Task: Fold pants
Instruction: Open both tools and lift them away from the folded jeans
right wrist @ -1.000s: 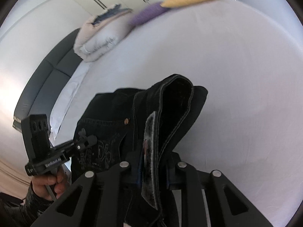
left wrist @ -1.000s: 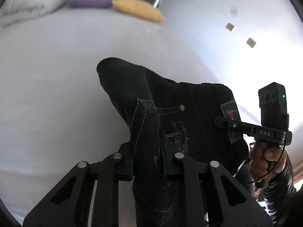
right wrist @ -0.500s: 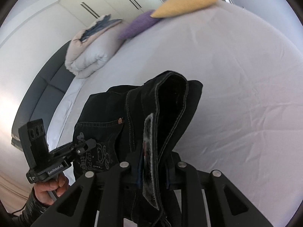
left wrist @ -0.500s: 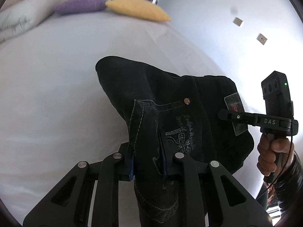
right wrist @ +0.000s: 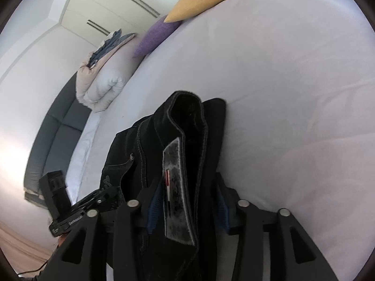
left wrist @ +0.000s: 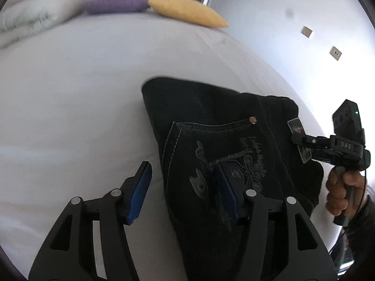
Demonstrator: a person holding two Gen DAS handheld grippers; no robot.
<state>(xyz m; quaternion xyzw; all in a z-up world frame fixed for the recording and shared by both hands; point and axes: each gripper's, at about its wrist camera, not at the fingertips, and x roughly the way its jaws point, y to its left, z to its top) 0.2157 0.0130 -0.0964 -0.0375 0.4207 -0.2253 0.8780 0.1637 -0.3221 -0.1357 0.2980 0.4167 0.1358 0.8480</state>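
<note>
Jaws opening, both grippers | stitched black denim pants (left wrist: 211,126) between | smooth bed (left wrist: 70,93)

Both point downward at a slant. The left gripper (left wrist: 182,187) is opening, its blue pads (left wrist: 140,189) well apart. The right gripper (right wrist: 187,199) is opening too, gripped by a hand (left wrist: 342,187) at its handle.

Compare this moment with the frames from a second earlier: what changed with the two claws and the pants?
Both claws let go. The left claw, earlier clamped on the black pants, has its jaws opening and clear of the cloth, which now lies on the bed. The right claw is opening too, the waistband still between its pads. The cushions stayed where they were.
</note>
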